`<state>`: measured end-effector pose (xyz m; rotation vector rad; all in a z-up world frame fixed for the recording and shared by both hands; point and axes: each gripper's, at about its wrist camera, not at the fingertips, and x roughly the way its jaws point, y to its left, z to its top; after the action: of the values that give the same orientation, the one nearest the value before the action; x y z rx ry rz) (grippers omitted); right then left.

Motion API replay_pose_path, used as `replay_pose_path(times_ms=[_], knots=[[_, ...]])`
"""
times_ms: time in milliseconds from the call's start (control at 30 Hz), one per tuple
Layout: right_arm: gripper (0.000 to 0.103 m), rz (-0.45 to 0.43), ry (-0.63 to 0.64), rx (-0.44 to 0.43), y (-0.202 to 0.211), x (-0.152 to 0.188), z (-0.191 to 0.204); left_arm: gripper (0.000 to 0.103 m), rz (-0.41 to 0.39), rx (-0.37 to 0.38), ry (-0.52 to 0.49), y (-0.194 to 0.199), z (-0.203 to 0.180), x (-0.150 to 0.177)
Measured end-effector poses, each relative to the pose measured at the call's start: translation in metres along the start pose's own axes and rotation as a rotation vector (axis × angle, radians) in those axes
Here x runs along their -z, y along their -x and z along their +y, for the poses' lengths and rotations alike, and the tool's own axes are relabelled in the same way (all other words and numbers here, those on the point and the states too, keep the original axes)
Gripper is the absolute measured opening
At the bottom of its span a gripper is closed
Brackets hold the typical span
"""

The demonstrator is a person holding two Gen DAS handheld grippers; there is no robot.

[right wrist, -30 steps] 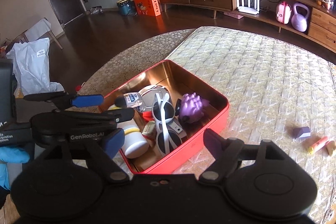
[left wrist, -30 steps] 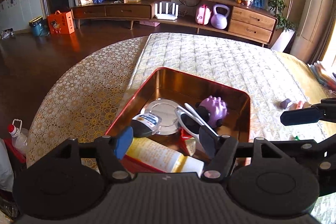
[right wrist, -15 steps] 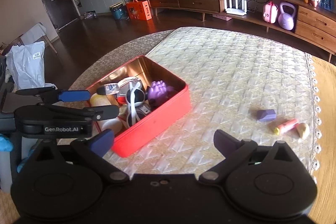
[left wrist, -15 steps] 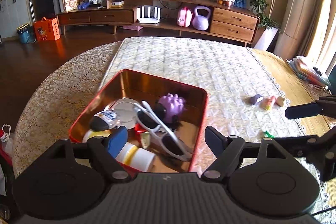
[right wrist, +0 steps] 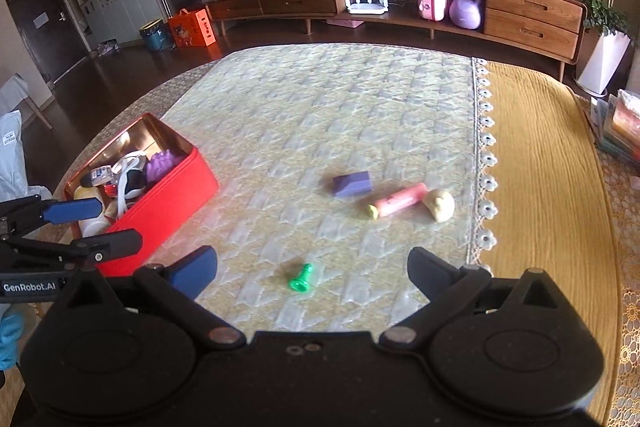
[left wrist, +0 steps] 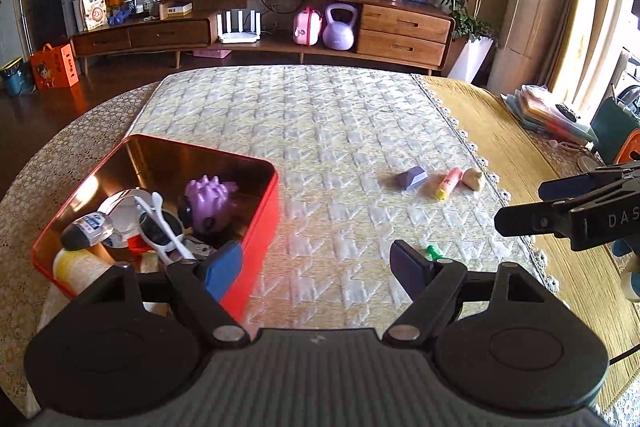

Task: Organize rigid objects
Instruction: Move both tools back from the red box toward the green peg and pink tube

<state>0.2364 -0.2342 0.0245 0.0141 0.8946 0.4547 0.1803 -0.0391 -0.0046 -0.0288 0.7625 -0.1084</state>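
Red tin [right wrist: 160,211], purple block [right wrist: 352,183], pink tube [right wrist: 400,199], green peg [right wrist: 301,279]

Open red tin [right wrist: 160,203] w/ sunglasses [left wrist: 160,227] etc.; purple block [right wrist: 352,183], pink tube [right wrist: 398,201], green peg [right wrist: 301,279] loose on cloth.
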Motion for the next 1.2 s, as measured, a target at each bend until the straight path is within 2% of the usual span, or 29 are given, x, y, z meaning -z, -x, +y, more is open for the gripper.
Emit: replay_pose_path(times_ms=[300, 467, 867, 1033, 1200], knots=[[0.101, 0.016, 0.072, 0.012, -0.004, 0.007, -0.036, 0.081, -0.004, 0.027, -0.031, -0.026, -0.046, 0.001], [0.098, 0.021, 0.063, 0.022, -0.015, 0.004, -0.057, 0.081, 0.004, 0.037, -0.04, -0.043, -0.065, 0.005], [0.091, 0.048, 0.102, 0.068, -0.053, -0.008, -0.08, 0.081, 0.053, 0.027, -0.037, -0.083, -0.086, 0.02], [0.079, 0.046, 0.145, 0.111, -0.073, -0.012, -0.081, 0.081, 0.062, 0.007, -0.072, -0.096, -0.096, 0.027], [0.072, 0.056, 0.142, 0.109, -0.089, -0.017, -0.087, 0.081, 0.04, 0.004, -0.07, -0.1, -0.101, 0.031]])
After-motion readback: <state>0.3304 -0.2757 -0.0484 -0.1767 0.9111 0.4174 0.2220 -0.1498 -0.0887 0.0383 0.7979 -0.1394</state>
